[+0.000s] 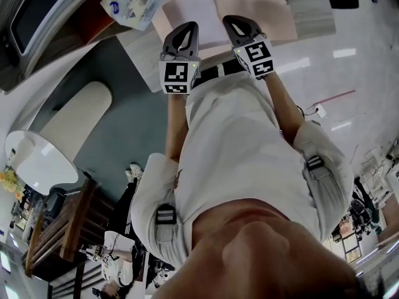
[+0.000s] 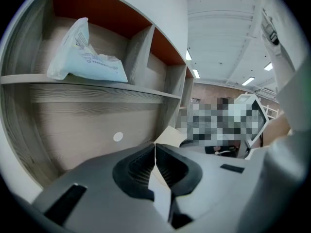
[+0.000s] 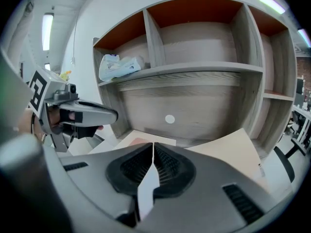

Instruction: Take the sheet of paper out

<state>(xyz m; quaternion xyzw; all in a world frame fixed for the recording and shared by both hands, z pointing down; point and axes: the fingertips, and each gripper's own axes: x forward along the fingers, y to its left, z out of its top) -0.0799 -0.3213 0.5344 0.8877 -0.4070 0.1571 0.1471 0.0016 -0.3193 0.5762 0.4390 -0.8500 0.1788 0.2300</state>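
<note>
The sheet of paper [image 1: 190, 8] is seen lying flat on the desk [image 1: 146, 58], just beyond the tips of both grippers. A tan folder [image 1: 262, 5] meets it on the right gripper's side. It is judged not yet taken out, since nothing is lifted or pinched. The shelf unit [image 3: 194, 96] is faced by both grippers and rises ahead of and above them. The paper can therefore be reached only low and from the front, which is probably why both grippers are pointed forward and somewhat down. The left gripper [image 2: 155, 147] and the right gripper [image 3: 153, 147] are held side by side and near each other. The jaws of each are brought fully together with no paper caught between the pads, so they would have to be parted before an edge could be taken. A plastic packet [image 2: 82, 57] is kept on the shelf board above and to the left of the left gripper, well apart from the paper and out of the way.
</note>
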